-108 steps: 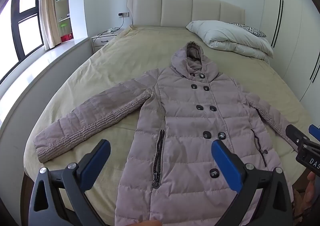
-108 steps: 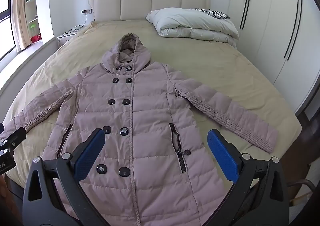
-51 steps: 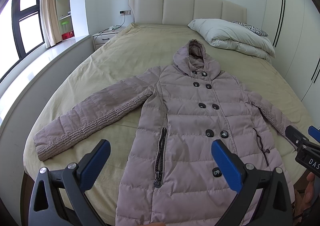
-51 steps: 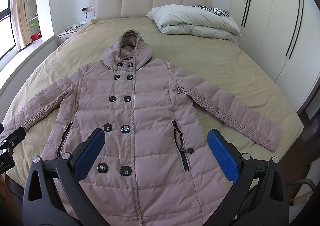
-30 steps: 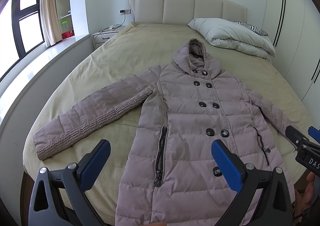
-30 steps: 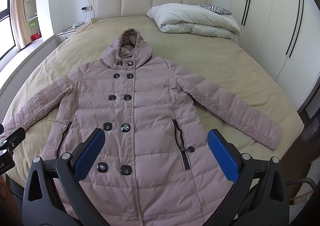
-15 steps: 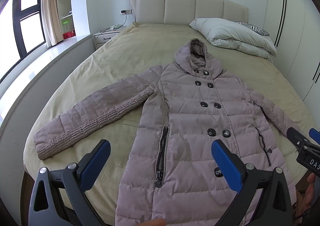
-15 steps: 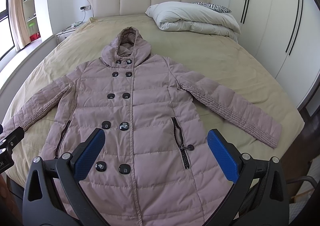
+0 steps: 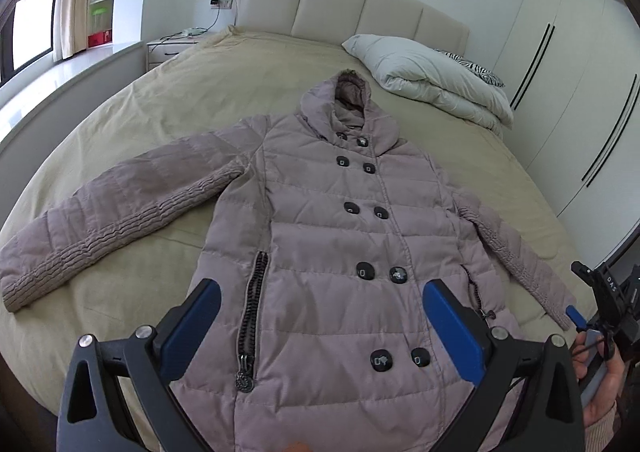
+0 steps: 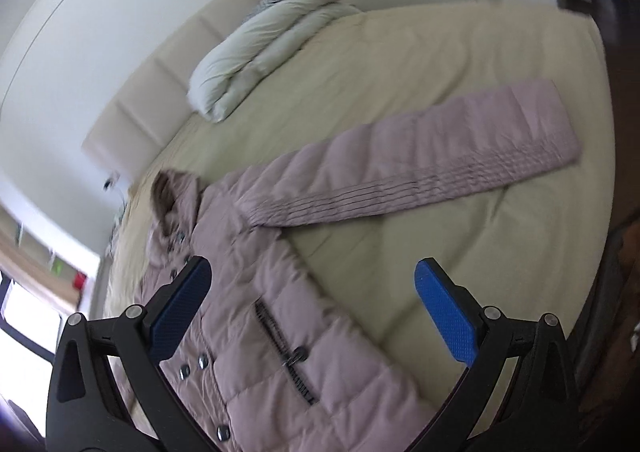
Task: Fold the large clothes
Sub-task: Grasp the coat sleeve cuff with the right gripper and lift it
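Item: 1 mauve quilted coat (image 9: 332, 236), flat and face-up on the bed (image 9: 192, 100), both sleeves spread out. My left gripper (image 9: 320, 328) hovers above its hem, jaws spread wide, holding nothing. My right gripper (image 10: 316, 308), equally spread and empty, is tilted over the coat's right side beneath the outstretched sleeve (image 10: 420, 168).

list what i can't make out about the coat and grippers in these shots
- Coat hem: cut off by the left wrist view's bottom edge, behind the left gripper.
- Its buttons in the right wrist view: motion-blurred.
- Right gripper: mostly cut off by the left view's right edge.
- Striped pillow: largely hidden behind the folded duvet.
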A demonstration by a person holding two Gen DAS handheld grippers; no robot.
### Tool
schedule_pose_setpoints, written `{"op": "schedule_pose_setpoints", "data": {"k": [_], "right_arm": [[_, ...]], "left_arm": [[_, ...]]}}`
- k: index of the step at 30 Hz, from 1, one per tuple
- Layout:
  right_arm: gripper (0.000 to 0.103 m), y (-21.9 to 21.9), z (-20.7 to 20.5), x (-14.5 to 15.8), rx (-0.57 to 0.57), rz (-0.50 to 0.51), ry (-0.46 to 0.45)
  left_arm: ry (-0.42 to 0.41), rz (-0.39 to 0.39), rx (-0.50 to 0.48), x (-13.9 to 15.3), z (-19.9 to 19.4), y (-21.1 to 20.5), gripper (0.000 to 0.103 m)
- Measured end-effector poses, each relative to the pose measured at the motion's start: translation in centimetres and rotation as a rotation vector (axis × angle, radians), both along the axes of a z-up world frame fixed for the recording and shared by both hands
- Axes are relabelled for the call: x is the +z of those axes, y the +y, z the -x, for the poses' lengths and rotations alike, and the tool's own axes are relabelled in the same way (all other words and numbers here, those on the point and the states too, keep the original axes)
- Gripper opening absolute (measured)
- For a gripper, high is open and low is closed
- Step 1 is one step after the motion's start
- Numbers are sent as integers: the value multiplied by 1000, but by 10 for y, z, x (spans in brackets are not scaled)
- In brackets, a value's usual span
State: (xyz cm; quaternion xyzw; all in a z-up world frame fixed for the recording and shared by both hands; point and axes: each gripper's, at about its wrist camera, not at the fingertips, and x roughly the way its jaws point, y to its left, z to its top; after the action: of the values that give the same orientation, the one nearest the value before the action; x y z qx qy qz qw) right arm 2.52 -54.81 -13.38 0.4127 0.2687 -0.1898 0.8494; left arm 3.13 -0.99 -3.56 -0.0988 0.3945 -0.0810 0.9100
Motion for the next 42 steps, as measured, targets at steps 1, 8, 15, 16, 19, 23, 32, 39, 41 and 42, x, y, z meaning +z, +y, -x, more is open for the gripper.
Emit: {"op": "schedule_pose_setpoints", "data": {"k": [1,8,15,16,19,23,32,39,41,42], "right_arm": [[103,-26,7,-14,-51,-72,-34],[93,-155,42,-113,-369,-456,-133],[85,-215,55,-148,-492,-439,-220],[84,-224,54,-151,-502,-440,-221],[64,-244,48,-152,-506,-410,-211],[29,-269,40,-150,-469,-369,-162],[19,-209,-15,-32,-215,64,-98],[18,-19,-91,52,252,725,5],[18,41,-94,47,373,890,33],[18,78,-88,42,426,966,43]], "left_arm": [[-13,-10,-7,-1,-3,-5,103],[83,5,-27,-16,-28,-21,103],[113,50,-65,-25,-47,-30,102],[120,61,-71,-27,-49,-31,101],[132,84,-79,-32,-54,-33,95],[165,123,-98,-41,-63,-31,86],[169,219,-98,-46,-77,-20,85],[216,419,-131,-50,-102,-17,87],[240,517,-156,-51,-110,-19,92],[249,555,-169,-50,-115,-22,94]]}}
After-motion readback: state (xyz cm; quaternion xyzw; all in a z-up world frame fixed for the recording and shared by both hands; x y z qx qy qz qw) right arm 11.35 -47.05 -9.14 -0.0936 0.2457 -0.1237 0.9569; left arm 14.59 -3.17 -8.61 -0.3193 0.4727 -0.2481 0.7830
